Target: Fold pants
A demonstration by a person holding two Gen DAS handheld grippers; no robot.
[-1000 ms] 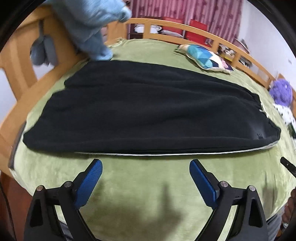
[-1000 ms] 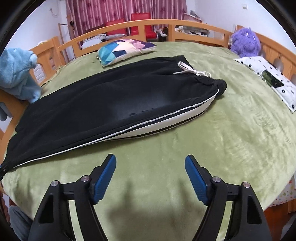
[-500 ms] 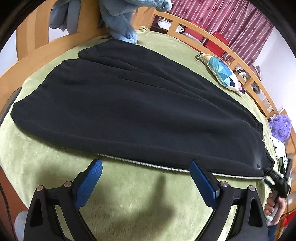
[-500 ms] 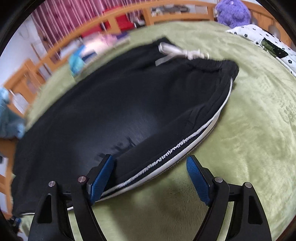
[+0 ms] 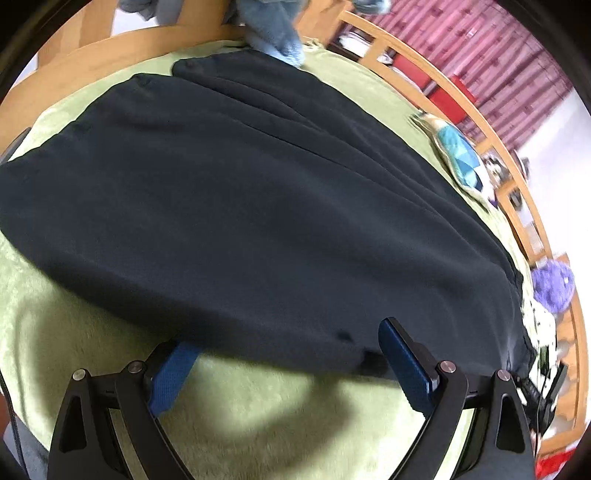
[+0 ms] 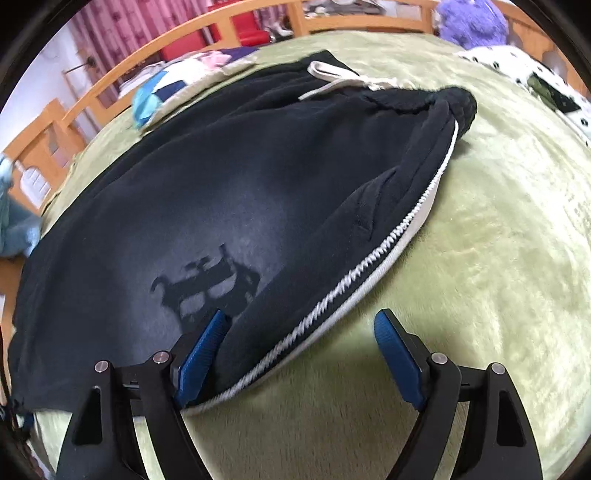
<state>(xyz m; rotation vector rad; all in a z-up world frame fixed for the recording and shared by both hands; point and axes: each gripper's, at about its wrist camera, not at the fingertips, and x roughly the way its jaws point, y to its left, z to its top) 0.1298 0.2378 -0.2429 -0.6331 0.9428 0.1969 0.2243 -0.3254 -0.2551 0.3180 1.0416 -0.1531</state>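
Observation:
Black pants (image 5: 258, 206) lie flat, folded lengthwise, on a green bedspread (image 5: 258, 413). In the right wrist view the pants (image 6: 221, 206) show a white zigzag side stripe (image 6: 369, 258) and a white drawstring (image 6: 332, 79) at the waist. My left gripper (image 5: 284, 354) is open at the pants' near edge; its left pad (image 5: 173, 373) lies partly under the fabric. My right gripper (image 6: 299, 350) is open, straddling the striped edge, left pad (image 6: 201, 350) on the black cloth.
A wooden bed rail (image 6: 177, 55) rings the bed. A colourful pillow (image 5: 458, 155) and a blue plush (image 5: 273, 33) lie at the far side. A purple plush (image 6: 469, 18) and a spotted cloth (image 6: 535, 85) lie at the right.
Both grippers moved forward and down to the near edge of the pants. The left pad now reaches under the fabric; the right gripper now straddles the striped edge.

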